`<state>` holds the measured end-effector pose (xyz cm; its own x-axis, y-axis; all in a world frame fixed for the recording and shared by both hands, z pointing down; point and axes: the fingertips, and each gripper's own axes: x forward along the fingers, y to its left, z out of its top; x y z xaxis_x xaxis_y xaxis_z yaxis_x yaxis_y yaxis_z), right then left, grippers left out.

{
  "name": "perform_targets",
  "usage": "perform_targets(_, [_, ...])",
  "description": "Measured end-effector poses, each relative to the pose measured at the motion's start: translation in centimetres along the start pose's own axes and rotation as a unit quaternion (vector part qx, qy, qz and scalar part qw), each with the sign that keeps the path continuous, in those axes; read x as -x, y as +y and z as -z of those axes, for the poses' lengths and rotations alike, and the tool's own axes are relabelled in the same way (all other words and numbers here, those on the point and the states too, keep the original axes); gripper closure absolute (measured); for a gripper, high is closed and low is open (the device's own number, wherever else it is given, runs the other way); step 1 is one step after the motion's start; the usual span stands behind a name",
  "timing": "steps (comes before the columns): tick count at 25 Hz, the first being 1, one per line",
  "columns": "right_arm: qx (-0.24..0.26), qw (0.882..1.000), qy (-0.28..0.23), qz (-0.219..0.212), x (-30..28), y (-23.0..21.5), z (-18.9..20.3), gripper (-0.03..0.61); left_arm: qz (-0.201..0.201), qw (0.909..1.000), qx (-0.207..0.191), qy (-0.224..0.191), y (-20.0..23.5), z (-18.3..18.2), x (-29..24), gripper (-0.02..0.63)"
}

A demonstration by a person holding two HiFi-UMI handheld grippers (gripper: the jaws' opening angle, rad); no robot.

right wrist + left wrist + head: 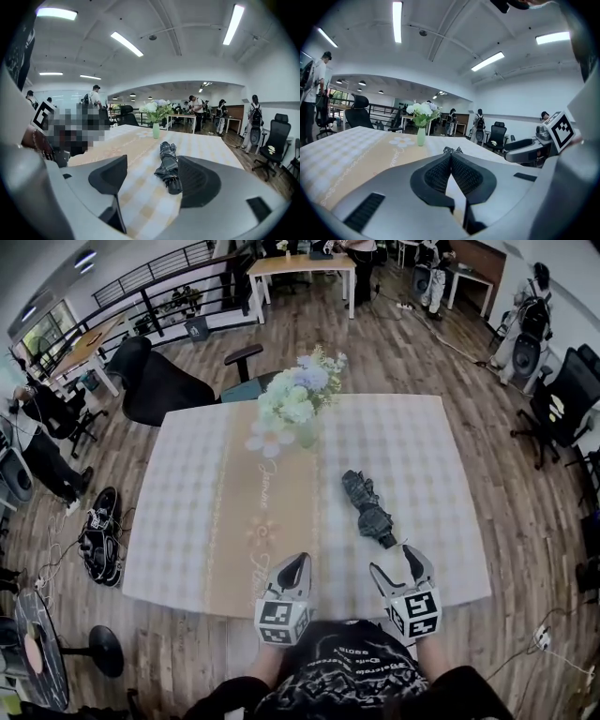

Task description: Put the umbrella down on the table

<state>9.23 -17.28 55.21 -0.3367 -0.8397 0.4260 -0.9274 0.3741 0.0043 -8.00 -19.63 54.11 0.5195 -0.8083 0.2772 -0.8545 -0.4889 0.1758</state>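
A folded black umbrella (368,509) lies flat on the checked tablecloth (187,502), right of the tan runner (267,512), with nothing touching it. My right gripper (394,561) hovers at the near table edge, just short of the umbrella's near end. In the right gripper view the umbrella (168,164) lies on the cloth ahead of the right gripper (152,171), whose jaws stand open and empty. My left gripper (294,563) rests over the runner's near end. Its pads (440,171) meet with nothing between them, and the umbrella's tip (452,150) peeks over them.
A vase of pale flowers (298,399) stands on the runner at the table's far middle. A black office chair (159,385) sits at the far left corner. A dark bag (98,535) lies on the floor to the left. People stand at desks beyond.
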Motion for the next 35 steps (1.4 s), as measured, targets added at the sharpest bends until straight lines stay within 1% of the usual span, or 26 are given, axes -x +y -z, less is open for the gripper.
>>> perform_targets(2, [0.003,1.0,-0.007,-0.001,0.4,0.2,-0.3,0.256,-0.006,1.0,0.003,-0.005,0.1,-0.1,0.3,0.595])
perform_targets(3, [0.006,1.0,-0.012,0.004,0.6,0.3,-0.5,0.285,-0.005,1.0,0.002,-0.006,0.0,-0.2,0.4,0.595])
perform_targets(5, [0.013,1.0,-0.023,0.013,0.9,0.3,-0.9,0.363,0.003,1.0,-0.002,-0.006,-0.4,-0.2,0.5,0.595])
perform_targets(7, [0.014,0.999,-0.028,0.014,0.9,0.4,-1.3,0.414,0.016,0.9999,0.001,-0.002,-1.0,0.0,0.6,0.595])
perform_targets(10, [0.007,1.0,-0.028,0.008,0.9,0.6,-1.5,0.463,0.032,0.9994,0.013,0.005,-1.9,0.2,0.7,0.595])
perform_targets(11, [0.003,1.0,-0.029,0.006,0.9,0.6,-1.5,0.501,0.035,0.9993,0.011,0.007,-2.1,0.3,0.7,0.595])
perform_targets(13, [-0.003,0.999,-0.031,0.006,1.0,0.7,-1.6,0.558,0.04,0.9991,0.004,0.011,-2.5,0.4,0.8,0.595])
perform_targets(14, [-0.005,0.999,-0.032,0.006,0.9,0.7,-1.6,0.567,0.041,0.9991,0.002,0.012,-2.5,0.5,0.8,0.595])
perform_targets(18, [-0.005,0.999,-0.034,0.014,0.6,0.6,-1.6,0.569,0.043,0.999,0.004,0.015,-2.7,0.7,0.8,0.595])
perform_targets(22, [0.016,0.999,-0.03,0.018,0.4,0.7,-1.6,0.572,0.043,0.9989,0.001,0.02,-2.9,1.0,0.9,0.595])
perform_targets(27, [0.024,0.999,-0.034,0.018,0.3,0.7,-1.8,0.572,0.046,0.9987,-0.005,0.021,-3.4,1.0,0.8,0.595])
perform_targets(35, [0.019,0.999,-0.036,0.014,0.4,0.9,-1.5,0.572,0.05,0.9984,-0.01,0.025,-3.8,1.2,1.0,0.595])
